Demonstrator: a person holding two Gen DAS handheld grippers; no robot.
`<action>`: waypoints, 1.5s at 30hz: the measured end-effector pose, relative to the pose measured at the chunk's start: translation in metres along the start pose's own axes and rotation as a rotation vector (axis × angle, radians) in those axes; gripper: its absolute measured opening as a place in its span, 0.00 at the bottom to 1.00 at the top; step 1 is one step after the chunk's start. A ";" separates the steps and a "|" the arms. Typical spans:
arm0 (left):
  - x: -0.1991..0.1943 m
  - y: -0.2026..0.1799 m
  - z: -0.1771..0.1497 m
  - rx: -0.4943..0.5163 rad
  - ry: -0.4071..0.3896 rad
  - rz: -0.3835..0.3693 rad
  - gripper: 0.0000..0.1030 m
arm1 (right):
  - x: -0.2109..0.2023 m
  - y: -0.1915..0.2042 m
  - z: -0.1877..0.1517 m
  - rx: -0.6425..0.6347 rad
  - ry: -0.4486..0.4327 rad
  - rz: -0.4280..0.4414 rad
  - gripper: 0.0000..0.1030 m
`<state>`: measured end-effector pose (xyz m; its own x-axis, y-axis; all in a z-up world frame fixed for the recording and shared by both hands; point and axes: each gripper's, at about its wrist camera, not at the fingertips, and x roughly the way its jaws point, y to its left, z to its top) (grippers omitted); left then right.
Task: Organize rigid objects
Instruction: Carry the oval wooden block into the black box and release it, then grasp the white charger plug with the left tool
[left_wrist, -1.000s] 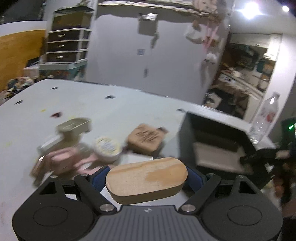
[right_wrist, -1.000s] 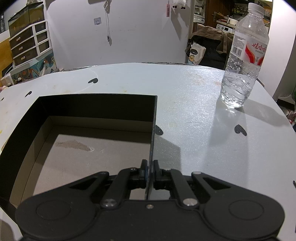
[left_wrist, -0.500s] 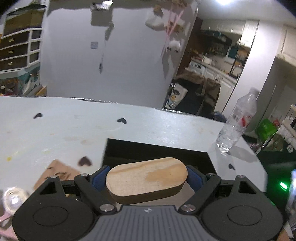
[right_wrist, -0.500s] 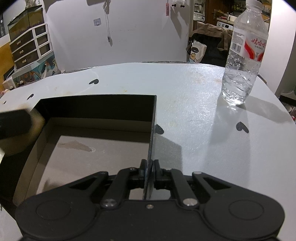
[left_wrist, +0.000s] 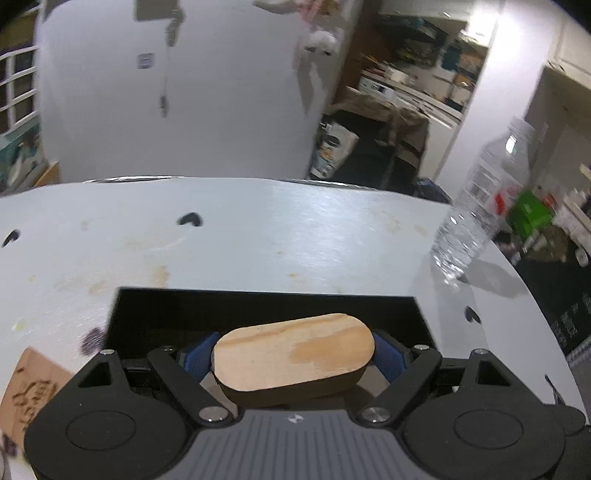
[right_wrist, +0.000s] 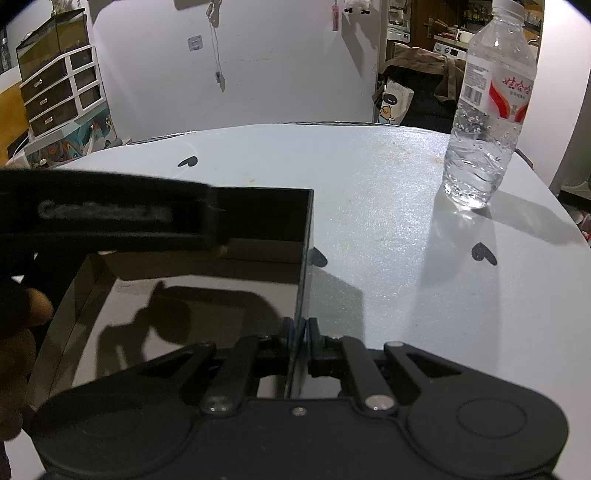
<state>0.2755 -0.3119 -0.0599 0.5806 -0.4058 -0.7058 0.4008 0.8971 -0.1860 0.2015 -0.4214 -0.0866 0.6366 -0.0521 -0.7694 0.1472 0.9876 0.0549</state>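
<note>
Overhead, left gripper (left_wrist: 293, 356) clamps wooden block (left_wrist: 293, 352) above black box (left_wrist: 269, 310).

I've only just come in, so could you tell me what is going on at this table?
A person is tidying objects into a black box with two handheld grippers. The left gripper is clamped on an oval wooden block, held above the open box. The right gripper pinches the box's right wall. A water bottle stands on the table to the right, apart from the box.
</note>
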 end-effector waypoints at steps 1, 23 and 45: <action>0.002 -0.004 0.001 0.015 0.004 -0.004 0.85 | 0.000 0.000 0.000 -0.001 0.000 0.000 0.07; -0.044 -0.001 -0.005 0.087 -0.039 0.061 1.00 | 0.000 -0.001 0.001 0.003 0.006 0.004 0.07; -0.166 0.090 -0.085 -0.001 -0.112 0.189 1.00 | 0.000 -0.001 0.000 -0.002 0.005 0.005 0.07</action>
<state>0.1550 -0.1491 -0.0179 0.7206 -0.2476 -0.6476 0.2768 0.9591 -0.0587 0.2010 -0.4225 -0.0865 0.6334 -0.0462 -0.7725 0.1422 0.9882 0.0575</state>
